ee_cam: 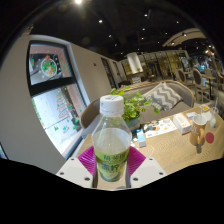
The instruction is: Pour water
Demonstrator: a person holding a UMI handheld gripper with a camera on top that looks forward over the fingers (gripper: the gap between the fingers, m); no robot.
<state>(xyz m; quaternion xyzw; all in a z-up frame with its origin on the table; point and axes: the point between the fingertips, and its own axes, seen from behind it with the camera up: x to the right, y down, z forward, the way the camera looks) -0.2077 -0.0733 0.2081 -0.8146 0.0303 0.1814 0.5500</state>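
Clamped on bottle (111, 140), gripper (112, 162) with both pads (90, 160) pressing its sides; bottle upright at 6 o'clock, white cap on. Cup (201, 128) far off at 3 o'clock. Risk: tipping with cap on pours nothing; loose squeeze lets bottle slip.

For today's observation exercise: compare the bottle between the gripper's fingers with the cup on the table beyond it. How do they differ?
The bottle is capped in white, while the cup looks open-topped. The bottle is clear with a green label; the cup is pale with a red mark. The bottle sits between the pink pads of the gripper, seemingly gripped; the cup stands free on the table. Both stand upright.
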